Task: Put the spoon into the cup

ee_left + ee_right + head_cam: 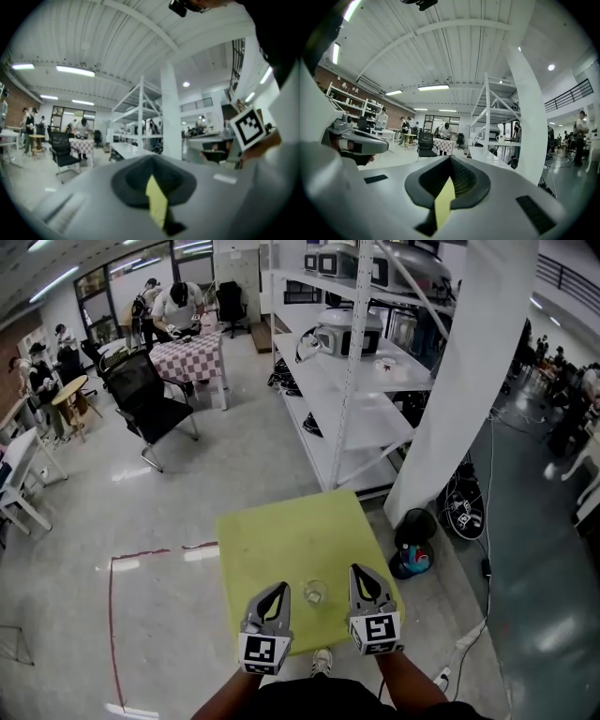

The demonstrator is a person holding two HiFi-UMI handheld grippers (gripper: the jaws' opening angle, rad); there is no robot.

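As both tools point level over the near edge of the yellow-green tabletop (281, 531), neither is engaged with the work. The left gripper (277, 589) has its jaws brought fully together, and its own view shows nothing between them, only a sliver of yellow surface through the gap behind the tips. The right gripper (358, 572) is in the same condition, with tips meeting and nothing held.

The cup (316, 592), a small clear glass, stands upright on the tabletop between the two grippers, near both and touched by neither. No spoon can be made out on the open surface, and no other item lies there. The glass is too small in the head view to confirm what is inside it.

Assessment: with both grippers empty and no spoon visible outside the cup, the spoon is probably already in the glass and the placing step complete. This cannot be verified from the views available.

If so, the next move calls only for drawing both grippers clear without knocking the glass, which is light and close on either side. If the spoon is elsewhere, it must first be located and one gripper opened to take it.
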